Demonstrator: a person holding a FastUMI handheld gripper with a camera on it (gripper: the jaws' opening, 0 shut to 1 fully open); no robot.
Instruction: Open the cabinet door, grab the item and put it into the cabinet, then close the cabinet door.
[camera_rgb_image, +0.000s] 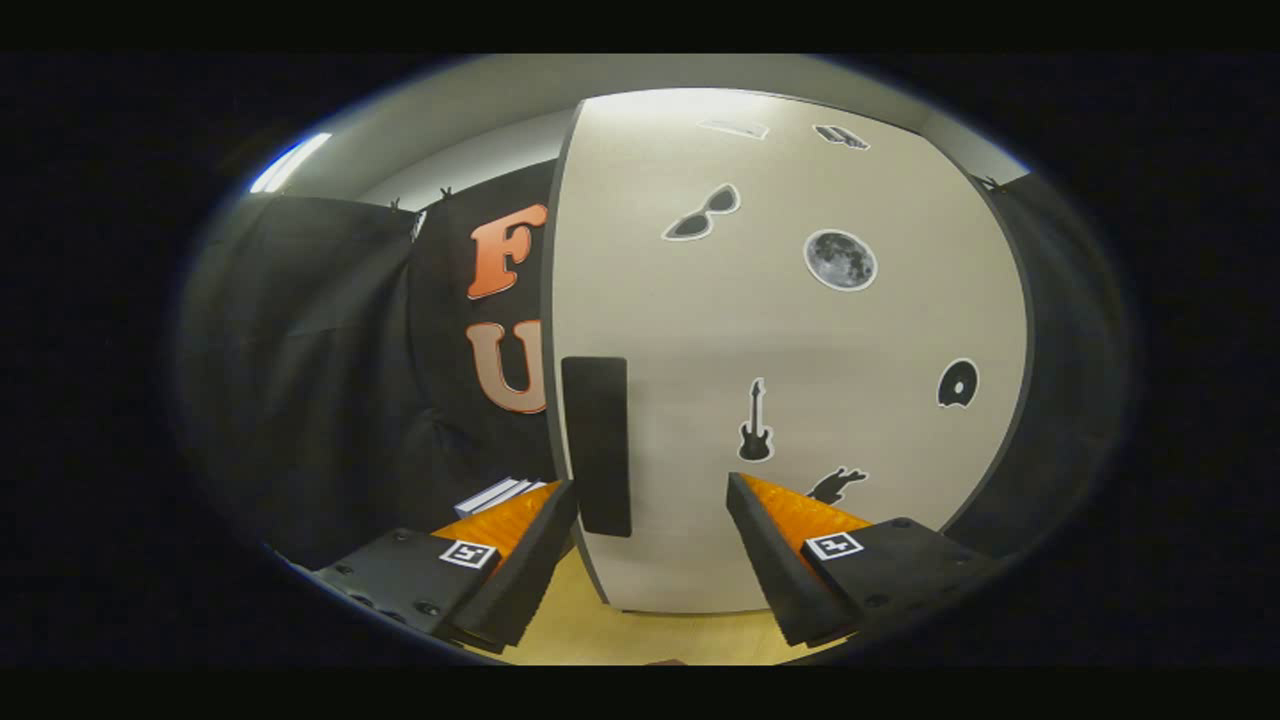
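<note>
Your hand-held gripper (650, 500) has its fingers spread apart, gripping nothing. Just ahead stands the cabinet door (800, 340), pale and sticker-dotted, shut; its black handle (596, 445) sits beyond the left finger. Pale wooden desk (640, 635) below. White items (497, 494) lie left, by the black cloth wall (330, 380).

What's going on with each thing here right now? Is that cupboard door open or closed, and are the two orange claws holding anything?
cabinet door: looks closed or nearly so, facing the gripper, stickers on its front.
black handle: upright at the door's left edge, just ahead of the left finger, not gripped.
gripper: open, fingers apart, nothing between them.
white item: lying beyond the left finger, beside the cabinet, untouched.
</note>
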